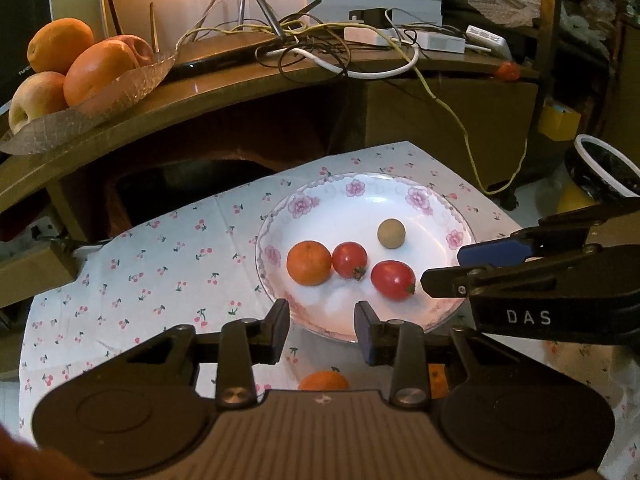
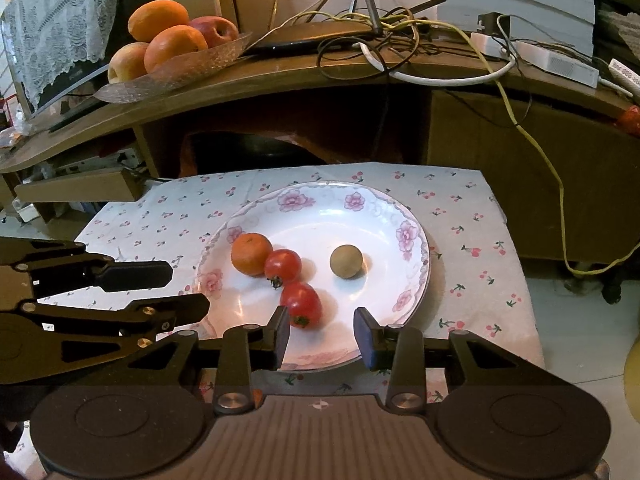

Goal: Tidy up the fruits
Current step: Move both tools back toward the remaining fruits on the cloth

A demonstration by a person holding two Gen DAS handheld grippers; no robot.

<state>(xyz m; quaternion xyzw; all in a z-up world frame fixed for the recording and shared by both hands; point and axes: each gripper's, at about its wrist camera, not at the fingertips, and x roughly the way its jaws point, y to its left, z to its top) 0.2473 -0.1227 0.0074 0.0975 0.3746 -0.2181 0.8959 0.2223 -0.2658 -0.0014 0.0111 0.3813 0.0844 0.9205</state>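
A white floral plate (image 1: 424, 196) (image 2: 400, 208) on the cherry-print cloth holds an orange mandarin (image 1: 309, 262) (image 2: 251, 253), two red tomatoes (image 1: 349, 260) (image 1: 393, 280) (image 2: 283, 265) (image 2: 302, 304) and a small brown round fruit (image 1: 391, 233) (image 2: 346, 261). My left gripper (image 1: 322, 330) is open and empty at the plate's near rim. My right gripper (image 2: 322, 334) is open and empty over the plate's near edge, beside the nearer tomato. Another orange fruit (image 1: 324, 381) lies on the cloth under the left gripper, mostly hidden.
A wooden shelf (image 2: 280, 76) behind the cloth carries a glass dish of oranges and apples (image 1: 84, 64) (image 2: 168, 44), a tangle of cables (image 2: 400, 32) and white adapters. A small red fruit (image 1: 506, 70) sits on the shelf's right end. A black bin (image 1: 604, 172) stands at right.
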